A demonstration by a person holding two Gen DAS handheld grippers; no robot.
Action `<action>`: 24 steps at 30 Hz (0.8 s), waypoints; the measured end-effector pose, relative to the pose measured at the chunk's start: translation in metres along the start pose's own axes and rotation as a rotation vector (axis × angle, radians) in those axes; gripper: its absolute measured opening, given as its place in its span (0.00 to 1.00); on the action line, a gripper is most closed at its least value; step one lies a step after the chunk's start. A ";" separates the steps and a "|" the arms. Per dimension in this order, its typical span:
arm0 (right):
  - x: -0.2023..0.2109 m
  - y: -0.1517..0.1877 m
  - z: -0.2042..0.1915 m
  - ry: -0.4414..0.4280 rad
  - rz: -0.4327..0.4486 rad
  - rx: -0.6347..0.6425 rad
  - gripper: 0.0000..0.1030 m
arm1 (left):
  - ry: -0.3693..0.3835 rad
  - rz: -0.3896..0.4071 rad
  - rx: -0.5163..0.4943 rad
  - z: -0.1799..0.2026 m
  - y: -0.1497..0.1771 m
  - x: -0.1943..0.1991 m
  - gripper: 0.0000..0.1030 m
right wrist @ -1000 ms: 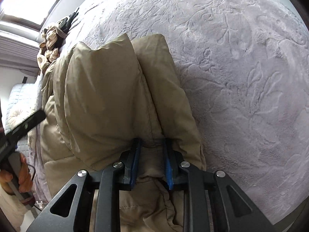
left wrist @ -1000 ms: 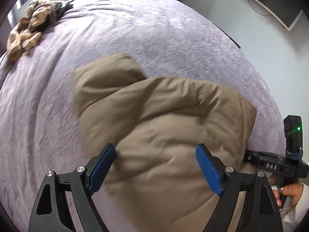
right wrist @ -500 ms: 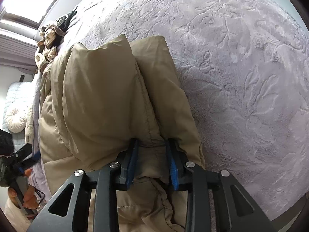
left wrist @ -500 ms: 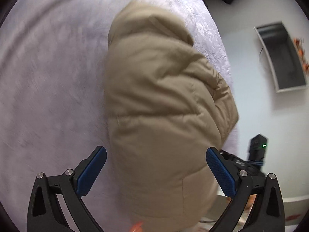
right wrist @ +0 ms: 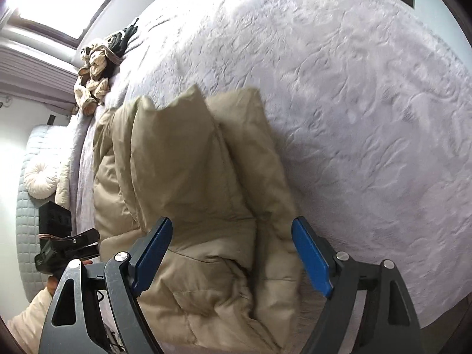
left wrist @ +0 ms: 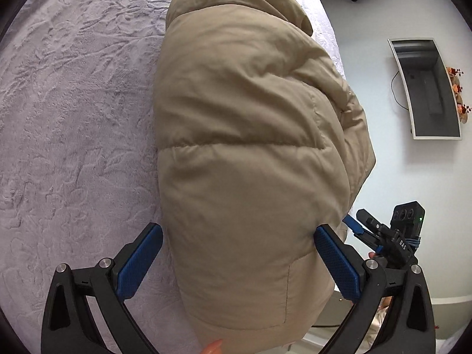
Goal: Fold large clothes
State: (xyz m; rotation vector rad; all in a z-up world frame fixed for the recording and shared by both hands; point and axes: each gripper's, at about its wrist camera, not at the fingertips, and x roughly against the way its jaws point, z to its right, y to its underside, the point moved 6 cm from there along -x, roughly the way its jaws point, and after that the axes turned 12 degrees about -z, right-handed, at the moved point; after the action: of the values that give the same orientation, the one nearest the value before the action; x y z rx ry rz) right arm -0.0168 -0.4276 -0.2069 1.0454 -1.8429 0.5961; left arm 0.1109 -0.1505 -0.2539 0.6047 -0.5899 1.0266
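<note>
A tan puffer jacket (left wrist: 244, 159) lies folded into a thick bundle near the edge of a bed covered by a pale lilac embossed bedspread (left wrist: 73, 112). The left gripper (left wrist: 237, 261) has its blue pads spread wide on either side of the bundle's near end, the right-hand pad just at the fabric. The right gripper (right wrist: 231, 258) straddles another jacket fold; its jaws are opening, neither pad pressing the cloth. Seen from the left wrist, the right gripper's body shows the letters "DAS". A crumpled patterned garment (right wrist: 93, 73) lies at the bed's far corner.
</note>
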 end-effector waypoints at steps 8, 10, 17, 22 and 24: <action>-0.015 -0.015 0.017 -0.076 -0.066 0.003 1.00 | 0.068 -0.038 -0.014 -0.009 -0.002 0.001 1.00; -0.021 -0.018 0.018 -0.099 -0.092 0.012 1.00 | 0.108 -0.044 -0.014 -0.013 -0.001 0.002 1.00; -0.040 -0.031 0.016 -0.221 -0.201 0.065 1.00 | 0.149 -0.059 -0.041 -0.023 -0.003 0.002 1.00; -0.067 -0.038 0.012 -0.275 -0.284 0.111 1.00 | 0.186 -0.062 -0.024 -0.026 -0.011 -0.012 1.00; -0.078 -0.040 0.012 -0.279 -0.313 0.115 1.00 | 0.199 -0.064 -0.025 -0.027 -0.013 -0.017 1.00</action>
State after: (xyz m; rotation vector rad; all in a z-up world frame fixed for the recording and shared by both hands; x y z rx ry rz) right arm 0.0291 -0.4254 -0.2823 1.5224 -1.8424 0.3865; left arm 0.1205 -0.1472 -0.2866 0.4899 -0.4051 1.0037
